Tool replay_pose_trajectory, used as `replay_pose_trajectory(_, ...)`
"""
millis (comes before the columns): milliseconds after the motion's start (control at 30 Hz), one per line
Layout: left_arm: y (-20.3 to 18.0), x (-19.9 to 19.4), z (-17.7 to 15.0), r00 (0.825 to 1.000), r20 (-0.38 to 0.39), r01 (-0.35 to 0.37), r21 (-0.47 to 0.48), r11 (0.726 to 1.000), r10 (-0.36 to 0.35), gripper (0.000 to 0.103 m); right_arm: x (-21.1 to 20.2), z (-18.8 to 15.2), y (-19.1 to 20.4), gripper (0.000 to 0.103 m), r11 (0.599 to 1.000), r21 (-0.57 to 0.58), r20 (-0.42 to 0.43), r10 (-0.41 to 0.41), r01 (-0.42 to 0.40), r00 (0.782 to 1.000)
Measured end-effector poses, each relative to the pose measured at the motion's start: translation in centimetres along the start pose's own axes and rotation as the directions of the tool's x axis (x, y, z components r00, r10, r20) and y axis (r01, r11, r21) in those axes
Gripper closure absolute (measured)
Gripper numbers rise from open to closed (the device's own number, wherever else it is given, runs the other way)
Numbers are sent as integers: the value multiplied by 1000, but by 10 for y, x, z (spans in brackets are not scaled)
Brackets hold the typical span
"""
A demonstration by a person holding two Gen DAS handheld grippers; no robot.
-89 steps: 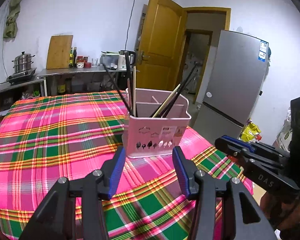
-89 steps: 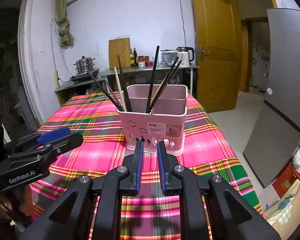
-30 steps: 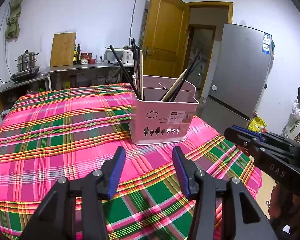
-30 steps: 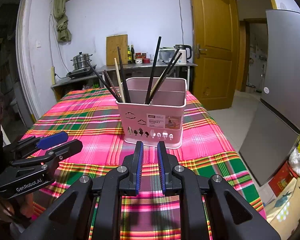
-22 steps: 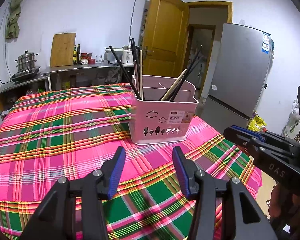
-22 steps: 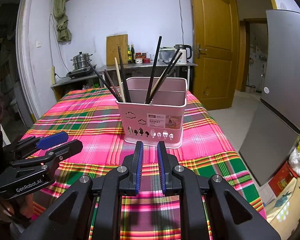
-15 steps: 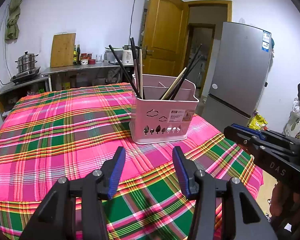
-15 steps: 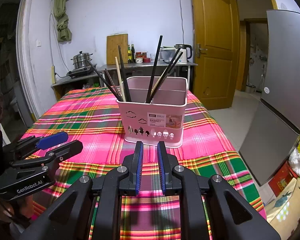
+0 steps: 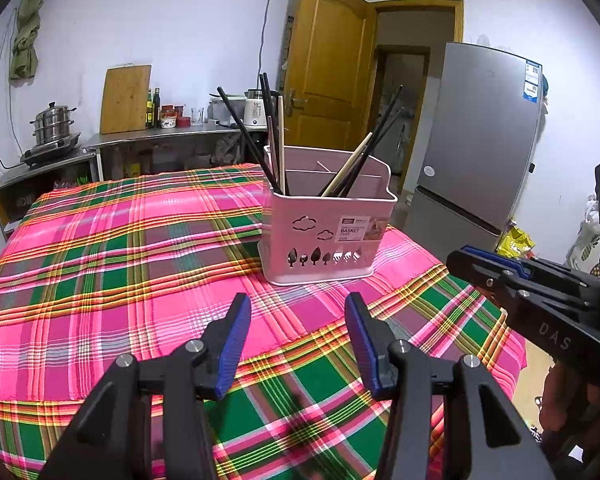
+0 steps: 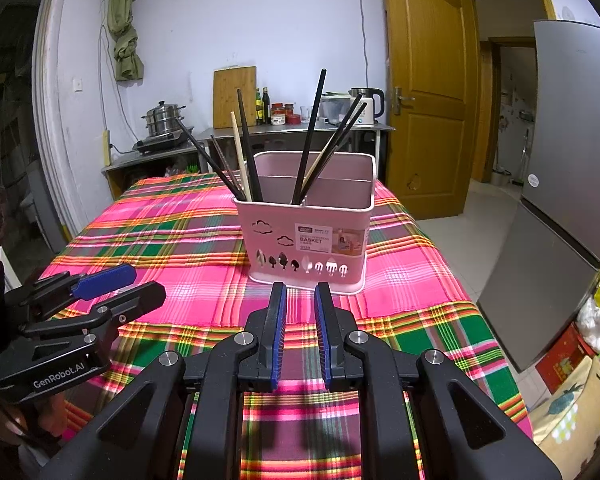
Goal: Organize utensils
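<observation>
A pink basket (image 9: 324, 240) (image 10: 306, 240) stands upright on the plaid tablecloth (image 9: 120, 260) (image 10: 160, 232), divided into compartments. Several black and pale wooden chopsticks (image 9: 276, 140) (image 10: 312, 132) lean in its front compartments. My left gripper (image 9: 296, 304) hovers over the cloth short of the basket, open wide with nothing between its blue pads. Also short of the basket, my right gripper (image 10: 300, 288) points at its front wall; its jaws stand a narrow gap apart and hold nothing. Each gripper shows at the edge of the other's view, the right gripper (image 9: 464, 258) and the left gripper (image 10: 140, 280).
The table's right edge drops toward a grey fridge (image 9: 480, 152) and a wooden door (image 10: 424, 100). A steel counter (image 10: 292, 130) behind the table carries a steamer pot (image 10: 162, 120), a cutting board, bottles and a kettle. Bags lie on the floor at the right.
Since three seconds ago the left wrist view has shifted a little, so the basket sits slightly higher and further right in it. Over the last second nothing has moved; both jaws are unchanged.
</observation>
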State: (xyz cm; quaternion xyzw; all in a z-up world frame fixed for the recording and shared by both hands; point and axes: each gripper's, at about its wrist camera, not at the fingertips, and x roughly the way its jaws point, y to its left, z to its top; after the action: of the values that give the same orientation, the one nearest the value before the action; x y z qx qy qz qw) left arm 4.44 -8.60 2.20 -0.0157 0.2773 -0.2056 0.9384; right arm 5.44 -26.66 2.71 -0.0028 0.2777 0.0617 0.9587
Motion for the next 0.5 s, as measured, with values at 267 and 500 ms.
replay_pose_trajectory(267, -1, 0, -1, 1000, 2, 5, 3, 1000, -5, 52, 2, 0, -2, 89, 1000, -2, 0, -2, 2, 1000)
replay_pose_trajectory(500, -1, 1, -1, 1000, 3, 4, 5, 1000, -4, 52, 3, 0, -3, 89, 1000, -7, -4, -4, 4, 1000)
